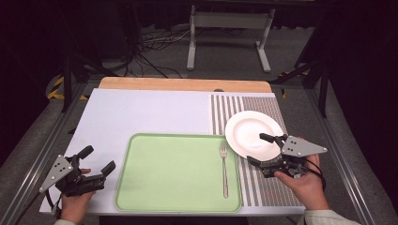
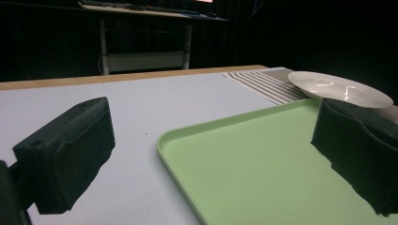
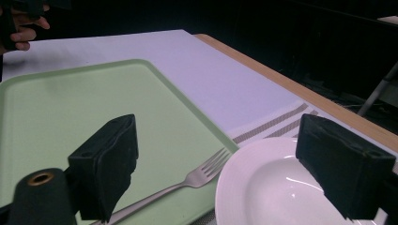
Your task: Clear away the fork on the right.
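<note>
On the striped mat, the plate [image 1: 252, 132] lies just under the wide-open right gripper [image 1: 261, 149].

I work at a wooden table [image 1: 185, 85] whose bare light-brown far edge shows past the pale white sheet [image 1: 141, 110] covering most of it. On my right lies a grey and white striped mat [image 1: 263, 185]. Beyond the far edge stands a white metal frame on two feet [image 1: 228, 23], with black cables [image 1: 150, 49] tangled on the grey carpeted floor [image 1: 230, 65] to its left. Dark metal rails [image 1: 40, 145] run along both sides, and the room behind is black and unlit
</note>
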Demonstrator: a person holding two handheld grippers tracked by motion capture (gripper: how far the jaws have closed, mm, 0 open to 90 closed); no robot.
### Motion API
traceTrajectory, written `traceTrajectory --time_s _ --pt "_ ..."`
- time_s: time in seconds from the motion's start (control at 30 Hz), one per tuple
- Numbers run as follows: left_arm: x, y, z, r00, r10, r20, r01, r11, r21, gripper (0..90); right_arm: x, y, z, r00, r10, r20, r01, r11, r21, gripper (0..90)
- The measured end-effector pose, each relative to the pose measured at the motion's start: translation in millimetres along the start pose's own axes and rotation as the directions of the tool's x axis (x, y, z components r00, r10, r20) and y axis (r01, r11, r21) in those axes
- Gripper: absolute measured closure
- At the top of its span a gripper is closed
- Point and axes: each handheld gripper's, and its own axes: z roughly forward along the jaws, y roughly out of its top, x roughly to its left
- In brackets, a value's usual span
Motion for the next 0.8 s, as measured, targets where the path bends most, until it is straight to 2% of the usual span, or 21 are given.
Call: traceTrajectory --time_s 0.03,0.37,0.57,0.8 --pt "0.2 -0.3 0.1 1.0 -0.001 -0.001 0.001 1.0 0.001 0.3 -2.0 -8.0 -3.8 1.0 0.008 0.006 -0.007 1.0 -0.013 14.1" --pt "0.8 -0.5 0.0 1.0 0.002 0.0 -0.002 1.0 0.006 0.3 -5.3 -38.1 -12.7 0.9979 0.058 0.029 -0.057 0.998 -0.035 13.8" --pt "0.5 -0.3 -0.1 1.0 0.001 0.0 -0.001 1.0 0.003 0.3 -8.4 -57.9 -14.8 0.9983 0.054 0.02 -0.053 0.998 -0.033 13.7" --pt "0.8 -0.4 0.0 1.0 -0.002 0.001 0.002 1.0 0.001 0.3 -12.0 -75.5 -20.0 0.9948 0.087 0.053 -0.084 0.995 -0.061 13.5"
